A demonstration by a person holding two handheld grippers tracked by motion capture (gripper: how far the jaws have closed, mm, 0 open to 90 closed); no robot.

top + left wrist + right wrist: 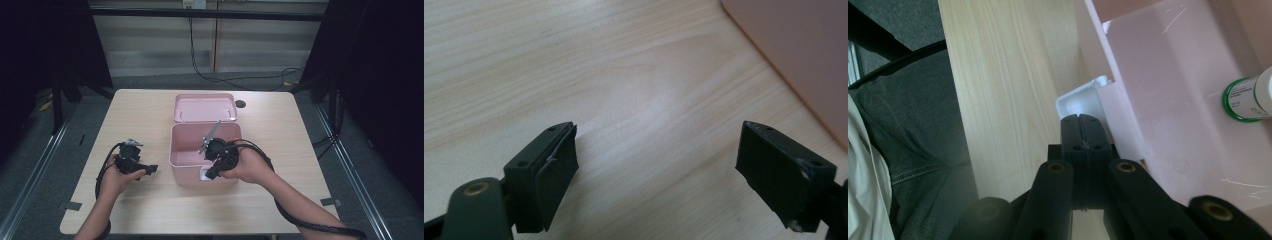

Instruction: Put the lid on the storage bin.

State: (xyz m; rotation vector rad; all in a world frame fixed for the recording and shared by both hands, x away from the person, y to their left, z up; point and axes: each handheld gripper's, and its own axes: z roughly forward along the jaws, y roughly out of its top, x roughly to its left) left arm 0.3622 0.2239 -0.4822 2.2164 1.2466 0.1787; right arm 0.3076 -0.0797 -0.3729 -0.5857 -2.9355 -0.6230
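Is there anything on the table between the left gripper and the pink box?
Nothing visible stands in the way. The left gripper hangs with its jaws apart over bare wooden table, and the pink box sits just beyond, with open tabletop between them. The right gripper is at the box's front white latch, not in that gap.

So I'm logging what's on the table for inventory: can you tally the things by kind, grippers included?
Pink box with its lid open: 1
Green-banded white bottle inside the box: 1
White latch on the box front: 1
Handheld grippers, left gripper and right gripper: 2
Total: 5
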